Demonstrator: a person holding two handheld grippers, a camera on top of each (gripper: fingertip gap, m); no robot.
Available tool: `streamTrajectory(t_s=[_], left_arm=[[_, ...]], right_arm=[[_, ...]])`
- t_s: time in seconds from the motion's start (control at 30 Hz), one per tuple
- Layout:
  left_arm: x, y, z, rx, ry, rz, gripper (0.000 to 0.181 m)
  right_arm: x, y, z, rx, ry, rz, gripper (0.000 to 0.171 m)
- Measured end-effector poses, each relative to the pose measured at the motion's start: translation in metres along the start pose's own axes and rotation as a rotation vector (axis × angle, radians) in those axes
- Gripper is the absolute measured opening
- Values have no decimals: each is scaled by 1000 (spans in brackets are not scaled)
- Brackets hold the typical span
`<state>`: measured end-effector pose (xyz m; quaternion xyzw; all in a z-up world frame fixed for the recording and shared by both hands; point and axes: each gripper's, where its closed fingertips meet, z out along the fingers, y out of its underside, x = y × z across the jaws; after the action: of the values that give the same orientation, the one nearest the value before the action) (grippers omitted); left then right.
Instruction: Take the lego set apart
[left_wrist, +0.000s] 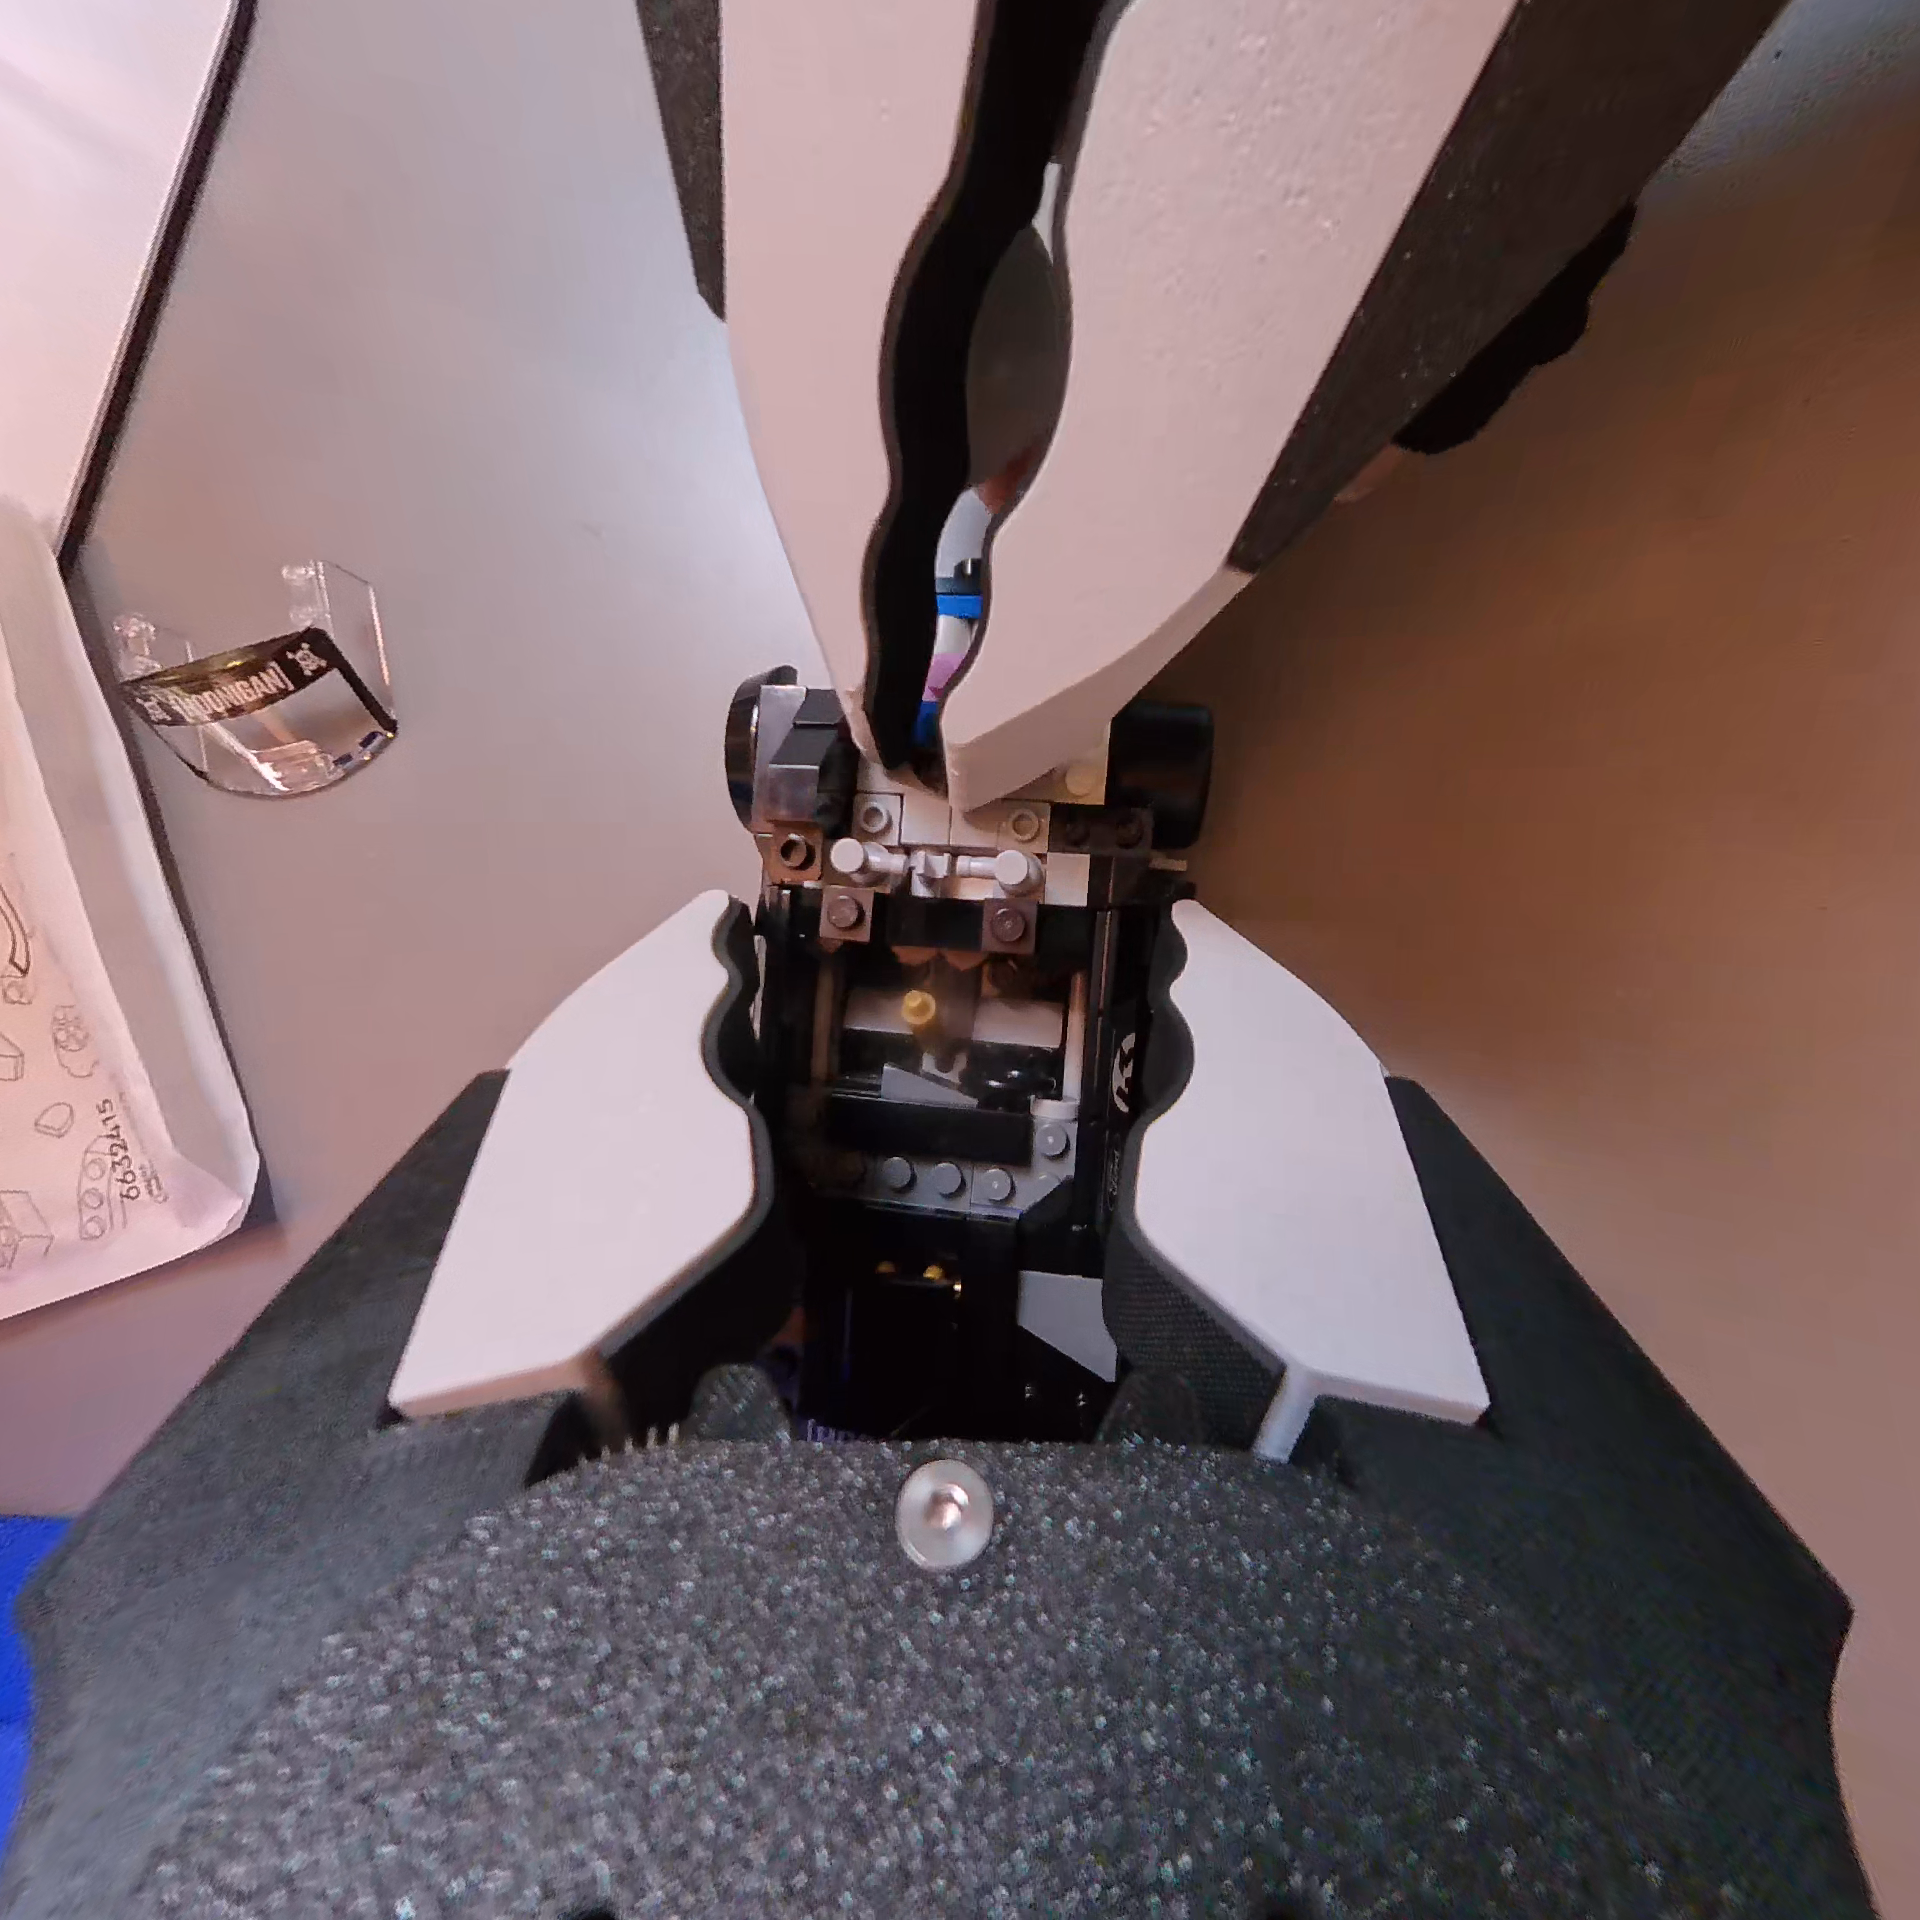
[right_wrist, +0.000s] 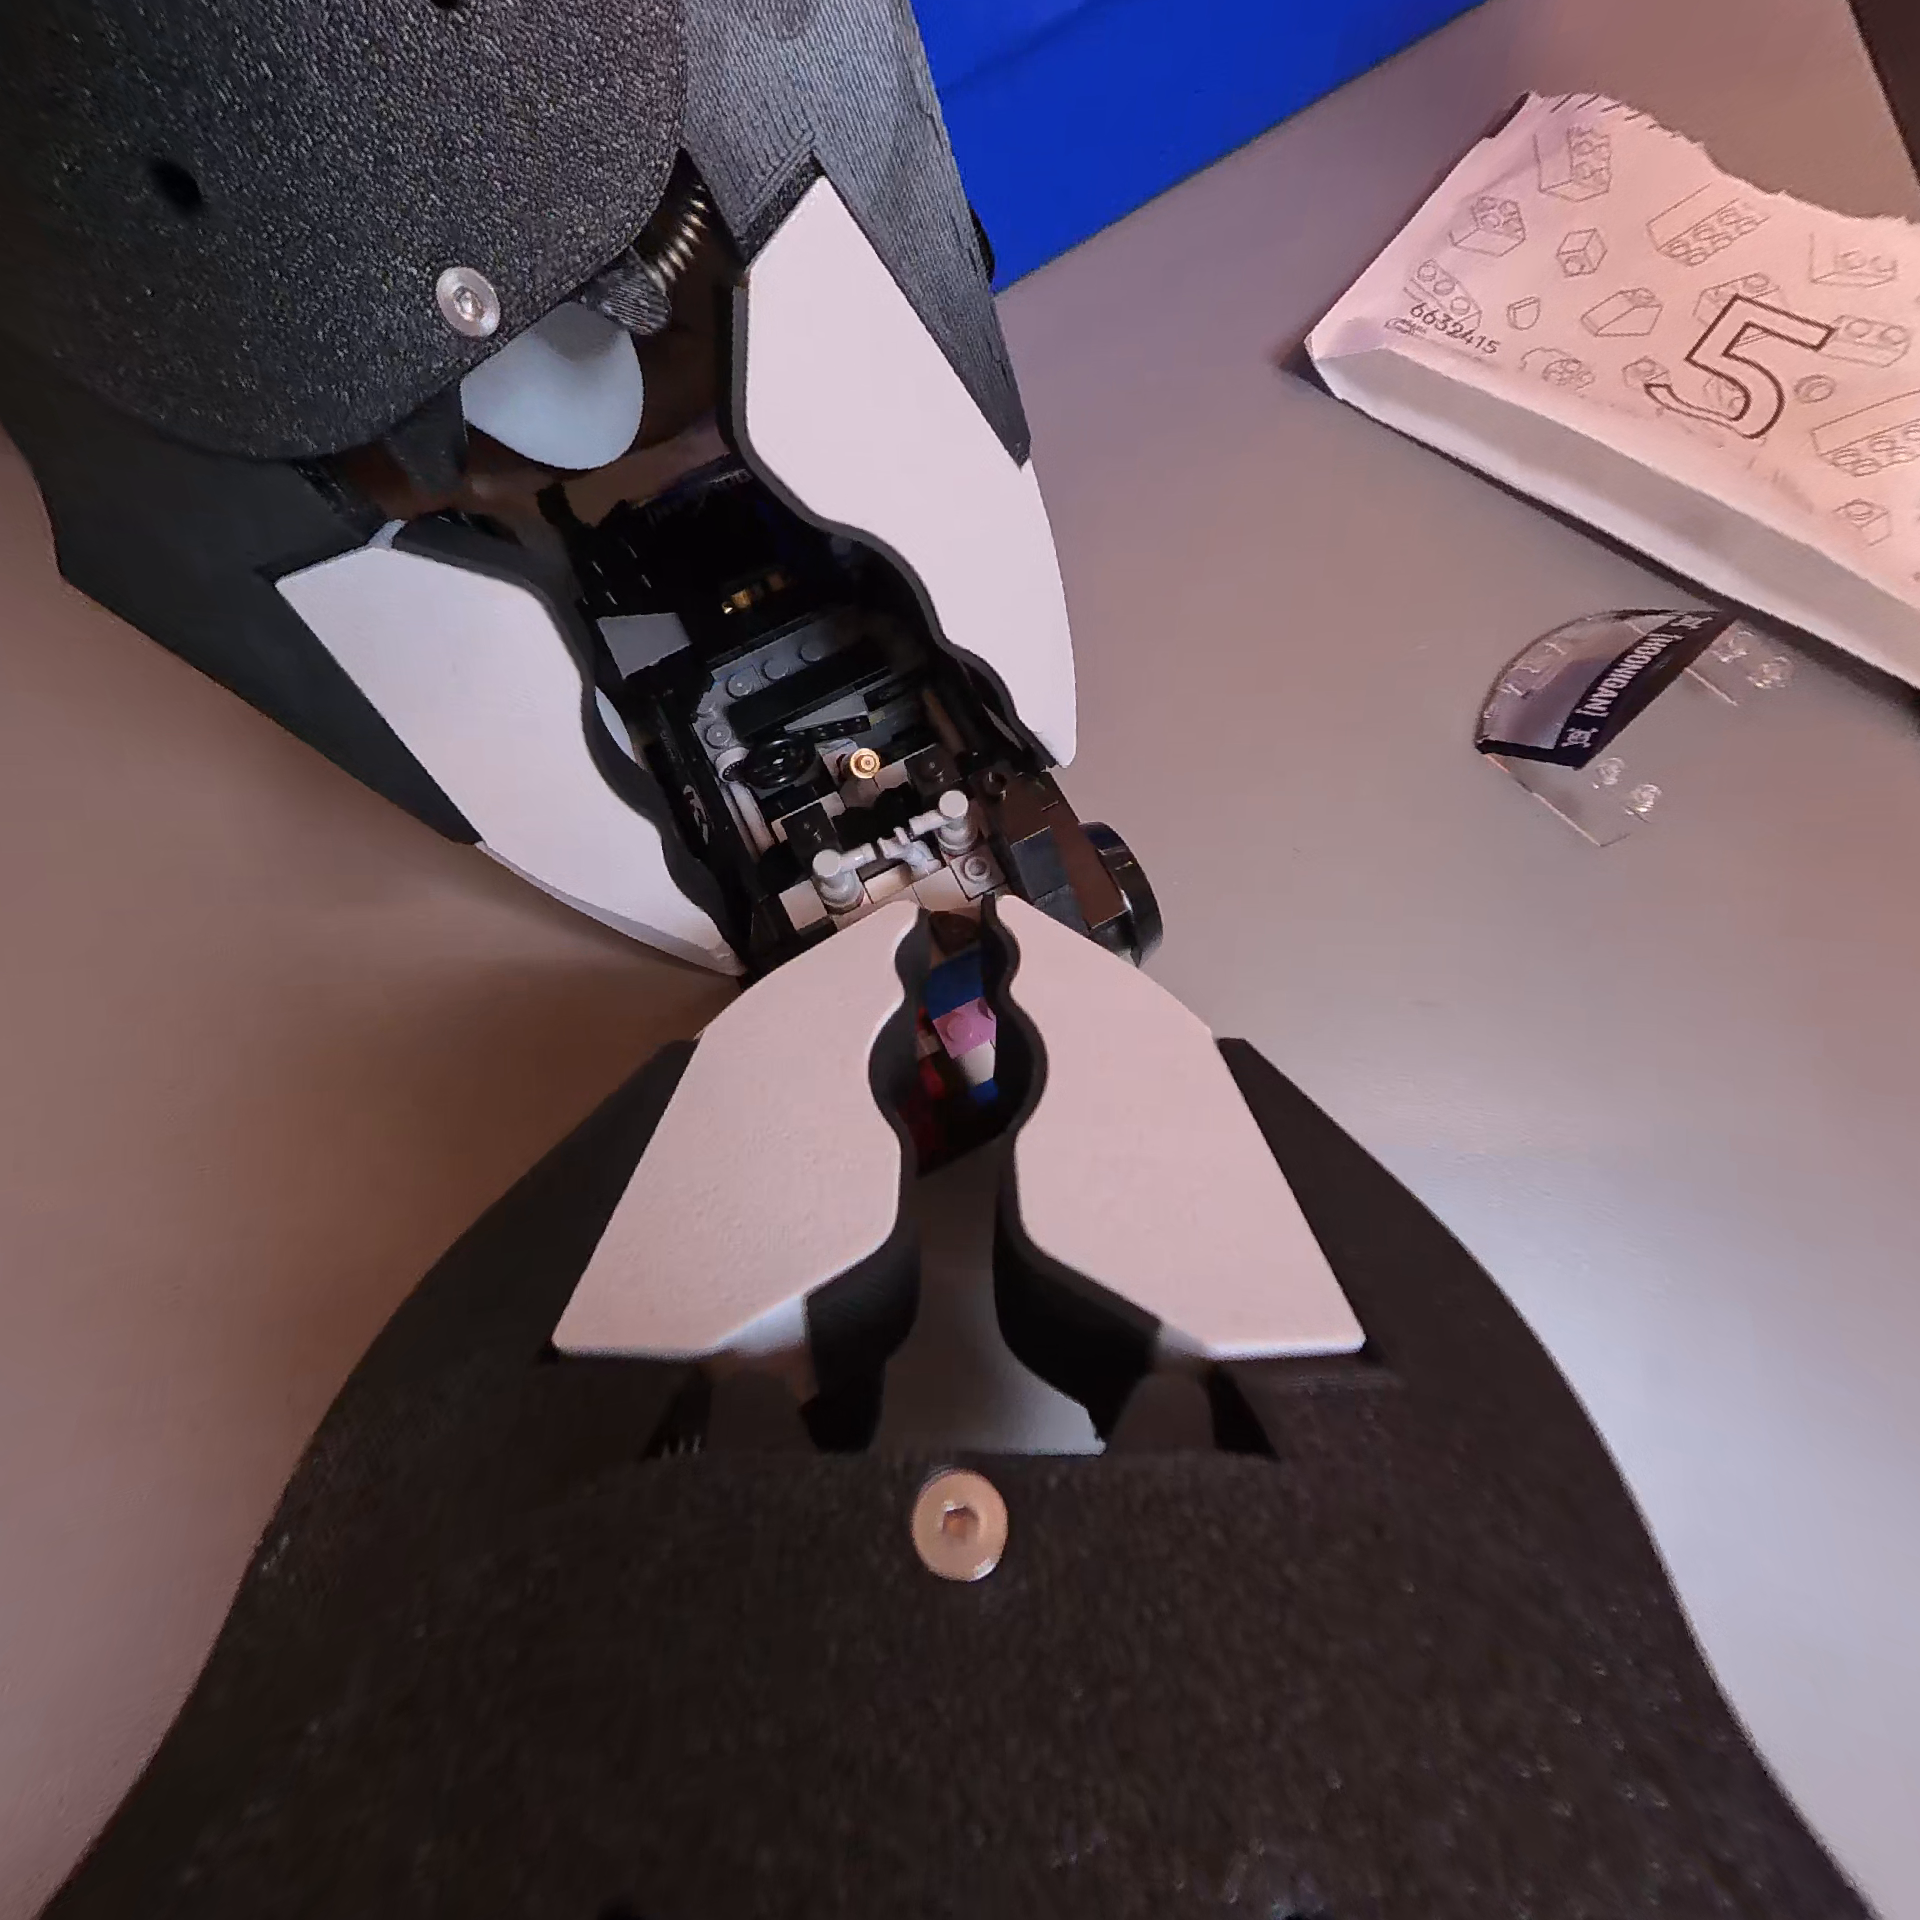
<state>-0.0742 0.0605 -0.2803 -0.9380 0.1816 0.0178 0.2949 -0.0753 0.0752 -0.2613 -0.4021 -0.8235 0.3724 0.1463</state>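
A black lego car (left_wrist: 935, 1039) with grey and white studded parts lies lengthwise between the fingers of my left gripper (left_wrist: 954, 925). Both pads (left_wrist: 740, 987) press on its sides, just over the grey table (left_wrist: 468, 416). My right gripper (right_wrist: 951, 920) comes in at the car's (right_wrist: 831, 769) rear end, and in the left wrist view (left_wrist: 914, 764) from above. Its tips are almost together, pinched on a small dark piece there. Blue, pink and white bricks (right_wrist: 966, 1023) show between its fingers farther back.
A clear windscreen piece with a black band (left_wrist: 270, 686) lies on the table to the left, also in the right wrist view (right_wrist: 1610, 717). A torn white paper bag (right_wrist: 1662, 395) lies beside it. A blue object (right_wrist: 1143, 104) stands at the far edge. Less than 4 cm separates the two grippers' tips.
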Motion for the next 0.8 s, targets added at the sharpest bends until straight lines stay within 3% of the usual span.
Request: streamTrajectory(t_s=[0.23,0.4,0.63,0.7,0.8], left_arm=[[3,-20,-24,121,0,-37,78],[16,-48,-78,377,21,-40,59],[50,-64,-143,752,730,-608,41],[53,-63,-149,773,913,-752,35],[72,-59,-152,741,1016,-745,29]], right_arm=[[-7,-13,-17,138,0,36,9],[-28,-49,-53,362,33,-10,9],[-84,-77,-80,464,231,-324,9],[-98,-83,-80,466,258,-382,9],[-113,-89,-78,454,286,-447,9]])
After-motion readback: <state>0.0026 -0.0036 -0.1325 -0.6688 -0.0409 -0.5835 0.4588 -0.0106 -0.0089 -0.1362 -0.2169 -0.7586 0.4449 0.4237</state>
